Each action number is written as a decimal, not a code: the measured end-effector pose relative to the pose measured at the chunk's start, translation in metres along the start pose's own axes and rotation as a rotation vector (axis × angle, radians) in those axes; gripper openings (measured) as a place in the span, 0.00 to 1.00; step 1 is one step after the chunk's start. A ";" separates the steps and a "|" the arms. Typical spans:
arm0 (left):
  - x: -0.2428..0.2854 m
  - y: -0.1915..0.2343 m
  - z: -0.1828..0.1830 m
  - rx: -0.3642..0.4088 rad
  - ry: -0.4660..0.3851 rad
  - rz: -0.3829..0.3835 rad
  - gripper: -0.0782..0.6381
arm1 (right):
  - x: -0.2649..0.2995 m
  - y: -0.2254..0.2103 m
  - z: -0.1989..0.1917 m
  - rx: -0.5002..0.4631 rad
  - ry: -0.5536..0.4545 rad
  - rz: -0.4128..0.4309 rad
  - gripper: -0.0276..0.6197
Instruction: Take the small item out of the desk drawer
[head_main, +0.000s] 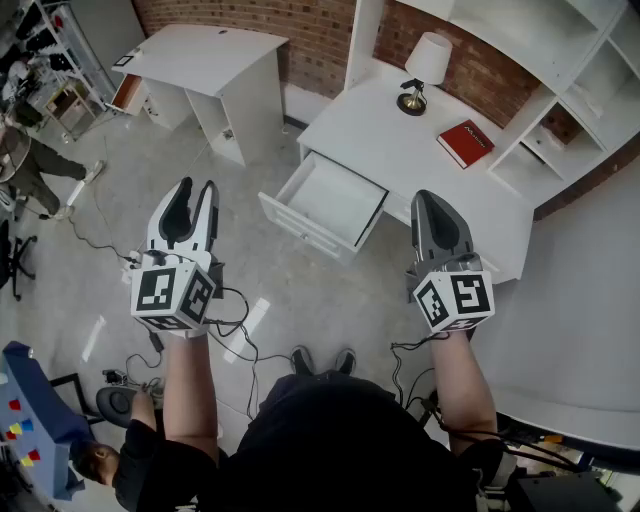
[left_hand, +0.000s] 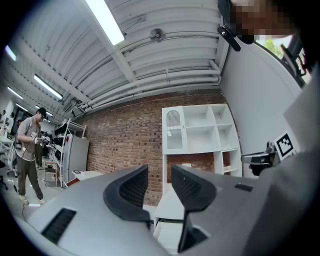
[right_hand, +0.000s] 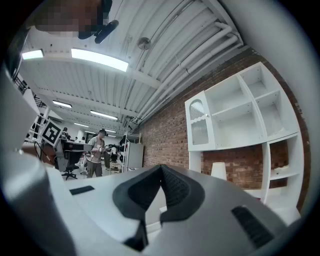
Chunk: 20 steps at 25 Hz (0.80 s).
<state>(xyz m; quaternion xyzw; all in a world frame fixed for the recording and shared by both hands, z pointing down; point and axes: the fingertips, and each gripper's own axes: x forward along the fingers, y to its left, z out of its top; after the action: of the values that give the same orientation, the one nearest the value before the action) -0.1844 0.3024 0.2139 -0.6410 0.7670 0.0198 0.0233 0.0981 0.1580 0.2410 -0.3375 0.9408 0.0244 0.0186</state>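
Note:
The white desk stands ahead in the head view, its top drawer pulled open toward me. The drawer's inside looks plain white and I make out no small item in it. My left gripper is held up over the floor, left of the drawer, with its jaws open and nothing between them. My right gripper hovers by the desk's front edge, right of the drawer, shut and empty. In the left gripper view the gripper points at the brick wall and shelves; in the right gripper view the gripper's tips meet.
A table lamp and a red book sit on the desk. A white shelf unit rises at the right. A second white desk stands at back left. Cables trail on the floor. A person stands far left.

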 end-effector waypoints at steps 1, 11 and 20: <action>-0.002 -0.004 0.000 0.000 0.004 0.001 0.31 | -0.004 -0.002 0.000 0.000 0.000 -0.001 0.04; -0.016 -0.034 -0.002 0.026 0.032 0.030 0.31 | -0.033 -0.028 0.000 0.016 -0.003 -0.007 0.04; -0.029 -0.054 -0.017 0.022 0.076 0.098 0.31 | -0.052 -0.054 -0.008 0.082 -0.023 -0.002 0.05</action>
<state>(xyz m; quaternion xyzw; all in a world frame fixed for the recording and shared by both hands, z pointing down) -0.1266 0.3203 0.2328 -0.6028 0.7978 -0.0121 0.0001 0.1721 0.1492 0.2500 -0.3372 0.9404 -0.0103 0.0432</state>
